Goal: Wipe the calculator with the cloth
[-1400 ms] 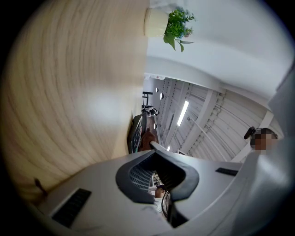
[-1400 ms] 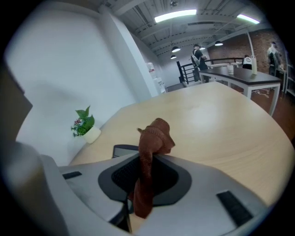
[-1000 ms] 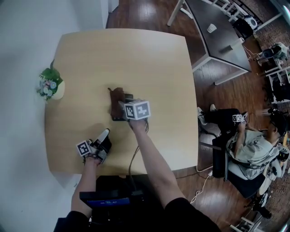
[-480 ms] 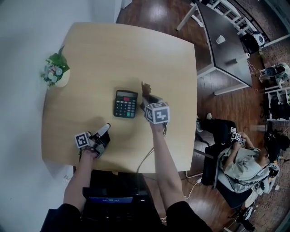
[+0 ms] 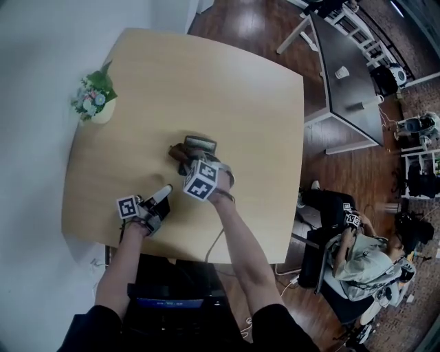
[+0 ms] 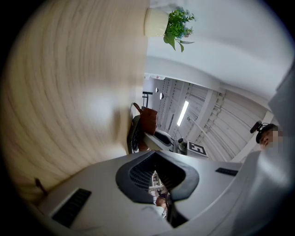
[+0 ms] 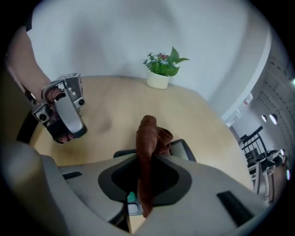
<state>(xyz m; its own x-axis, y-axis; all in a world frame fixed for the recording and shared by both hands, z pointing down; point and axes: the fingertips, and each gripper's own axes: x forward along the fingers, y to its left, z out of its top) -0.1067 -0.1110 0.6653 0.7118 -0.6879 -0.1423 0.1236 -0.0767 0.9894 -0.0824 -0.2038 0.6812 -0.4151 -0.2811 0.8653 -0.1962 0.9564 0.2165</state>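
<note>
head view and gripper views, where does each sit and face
Head view: on the head, steeply down at the table; arms, left gripper, right gripper show.
Left gripper view: on it, across the table to the calculator; shut jaws show.
Right gripper view: on it, down at the calculator; jaws grip the cloth.
Shared: both gripper views show the plant.

The cloth (image 7: 148, 133), at the centre of the right gripper view, is rust brown. It sits against the black pads of the grey right claw (image 7: 146, 184). The calculator (image 7: 183, 148) is black, with one green key showing. The table (image 5: 227, 89) is pale wood with fine grain. At the upper left of the head view, the plant (image 5: 93, 96) has green leaves, pink and blue blossoms and a cream pot. The left claw (image 5: 165, 191) is also grey. The marker cubes (image 5: 201, 180) are white with black squares. The floor (image 5: 234, 17) is dark brown.
</note>
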